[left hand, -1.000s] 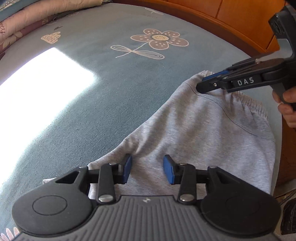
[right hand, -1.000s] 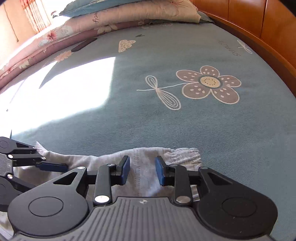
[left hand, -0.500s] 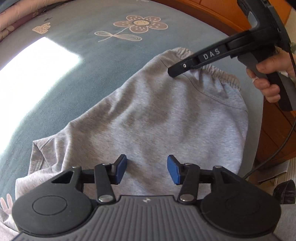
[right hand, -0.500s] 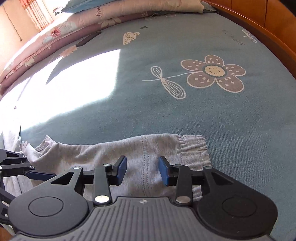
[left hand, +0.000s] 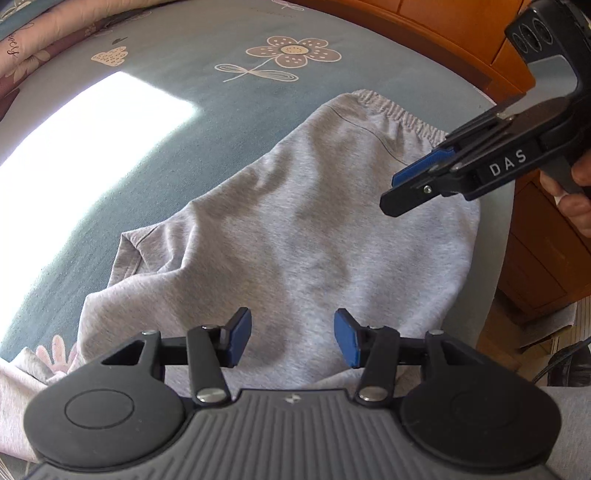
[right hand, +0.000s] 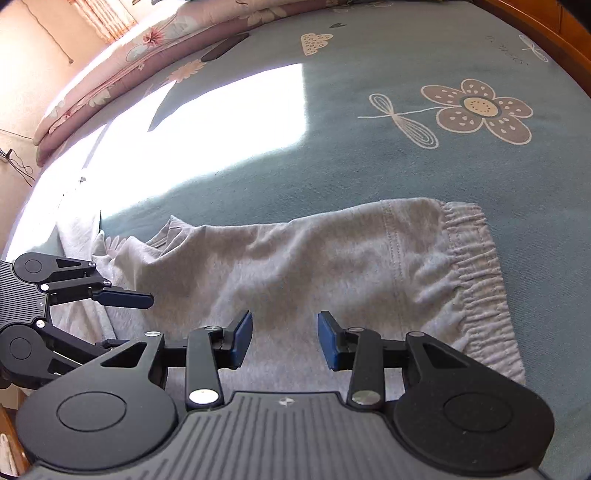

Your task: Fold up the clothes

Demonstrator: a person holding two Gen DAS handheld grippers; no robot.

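Garment: a light grey knit pair of sweatpants with a gathered elastic waistband (left hand: 306, 229) lies folded and spread on the bed, close to the bed's near edge; in the right wrist view the waistband (right hand: 476, 266) is at its right end and the cloth is creased toward the left.
Bed: a teal bedsheet printed with beige flowers and dragonflies (left hand: 207, 66) covers it, with a bright patch of sunlight (right hand: 221, 122) beyond the garment.
Left gripper: the black left gripper with blue pads (left hand: 292, 341) hangs above the grey cloth, its fingers partly apart with nothing between them and no contact with the fabric.
Right gripper: the black right gripper with blue pads (right hand: 285, 339) is likewise above the garment, its fingers partly apart and empty; in the left wrist view it shows from the side, lettered DAS, raised clear of the waistband end, with a person's hand (left hand: 576, 195) on its handle.
Surroundings: a folded pink floral quilt (right hand: 140, 51) lies along the far side of the bed; an orange-brown wooden bed frame (left hand: 436, 22) runs behind.
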